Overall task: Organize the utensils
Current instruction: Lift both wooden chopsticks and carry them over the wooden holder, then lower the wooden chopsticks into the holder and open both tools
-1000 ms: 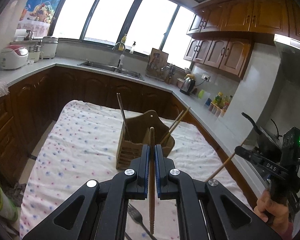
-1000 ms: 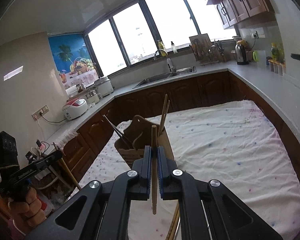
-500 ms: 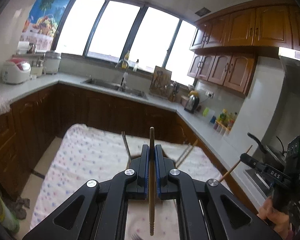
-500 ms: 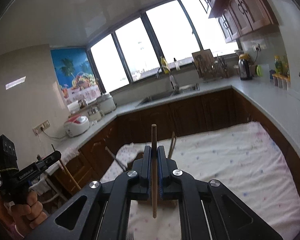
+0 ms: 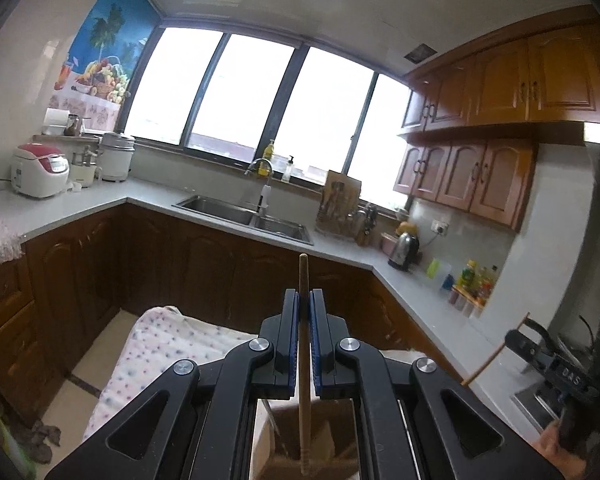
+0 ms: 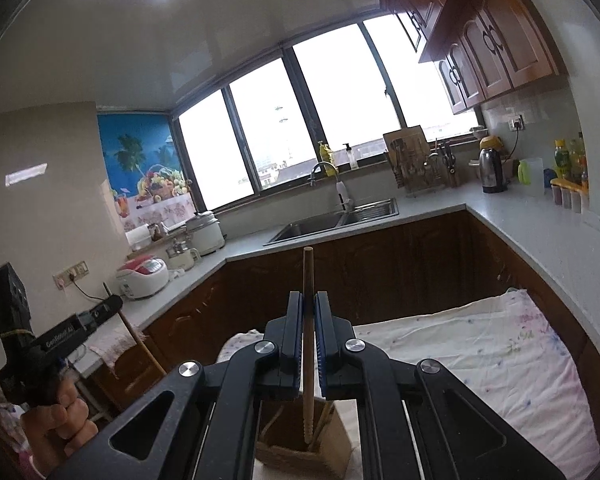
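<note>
My left gripper (image 5: 304, 300) is shut on a wooden chopstick (image 5: 304, 360) held upright, its ribbed tip hanging over the wooden utensil holder (image 5: 300, 440) just below. My right gripper (image 6: 308, 304) is shut on another wooden chopstick (image 6: 308, 360), its tip just above an opening of the same holder (image 6: 304, 452), which holds other chopsticks. Each gripper shows in the other's view: the right one (image 5: 520, 340) at far right, the left one (image 6: 100, 308) at far left, both with their chopsticks.
The holder stands on a table with a white dotted cloth (image 6: 480, 352). Dark wooden cabinets and a grey counter (image 6: 520, 232) ring the table, with a sink (image 5: 244, 216), a rice cooker (image 5: 40, 168) and a kettle (image 6: 492, 168).
Both grippers have tilted up and moved in over the holder. The holder has dropped from mid-view to the bottom edge, and each chopstick tip now hangs just above it.
</note>
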`<act>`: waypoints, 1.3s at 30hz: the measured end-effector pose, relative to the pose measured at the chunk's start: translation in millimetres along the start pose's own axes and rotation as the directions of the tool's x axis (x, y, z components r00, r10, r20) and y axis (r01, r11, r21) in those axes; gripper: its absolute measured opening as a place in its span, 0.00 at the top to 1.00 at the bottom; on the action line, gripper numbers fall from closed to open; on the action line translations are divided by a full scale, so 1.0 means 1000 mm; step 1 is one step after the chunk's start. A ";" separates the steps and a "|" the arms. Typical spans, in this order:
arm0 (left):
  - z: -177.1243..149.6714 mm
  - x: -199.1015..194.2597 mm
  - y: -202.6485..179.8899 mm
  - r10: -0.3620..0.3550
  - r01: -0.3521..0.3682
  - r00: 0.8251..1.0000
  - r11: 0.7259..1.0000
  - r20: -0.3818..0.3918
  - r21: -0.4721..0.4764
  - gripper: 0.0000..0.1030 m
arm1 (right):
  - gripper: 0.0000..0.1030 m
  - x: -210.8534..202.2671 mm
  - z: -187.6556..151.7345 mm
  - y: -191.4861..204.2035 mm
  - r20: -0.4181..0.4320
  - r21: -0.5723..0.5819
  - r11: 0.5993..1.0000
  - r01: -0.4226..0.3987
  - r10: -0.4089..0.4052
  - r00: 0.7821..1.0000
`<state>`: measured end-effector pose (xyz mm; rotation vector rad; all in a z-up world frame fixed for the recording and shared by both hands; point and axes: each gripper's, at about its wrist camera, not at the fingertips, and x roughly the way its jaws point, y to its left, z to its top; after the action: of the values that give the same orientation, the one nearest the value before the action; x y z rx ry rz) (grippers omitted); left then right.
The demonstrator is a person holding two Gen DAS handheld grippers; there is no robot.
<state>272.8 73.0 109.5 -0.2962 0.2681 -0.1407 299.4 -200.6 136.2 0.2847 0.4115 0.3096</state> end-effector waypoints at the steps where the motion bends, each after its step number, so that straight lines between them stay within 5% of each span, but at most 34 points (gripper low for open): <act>1: -0.005 0.007 0.000 0.009 -0.009 1.000 1.000 0.013 -0.004 0.97 | 0.94 0.005 -0.003 -0.001 -0.002 -0.006 1.000 0.005 -0.005 1.000; 9: -0.058 0.039 -0.005 0.057 -0.056 0.998 0.998 0.029 -0.036 0.97 | 0.94 0.032 -0.034 -0.008 -0.050 -0.003 1.000 0.016 -0.017 0.999; 19: -0.109 0.073 -0.014 0.083 -0.084 0.994 0.996 -0.077 -0.018 0.97 | 0.94 0.054 -0.072 -0.016 -0.150 0.032 0.999 0.014 -0.009 0.989; 35: -0.087 0.065 0.000 0.081 -0.080 0.992 0.997 -0.101 0.009 0.96 | 0.93 0.065 -0.076 -0.020 -0.195 0.053 0.998 0.027 -0.016 0.981; 39: -0.083 0.065 0.001 0.069 -0.069 0.990 0.998 -0.121 0.002 0.95 | 0.84 0.061 -0.076 -0.024 -0.179 0.079 0.997 0.019 -0.005 0.984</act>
<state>312.0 40.4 17.0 -0.2804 0.3987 -0.0901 326.0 -185.7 40.7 0.3345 0.6033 0.3080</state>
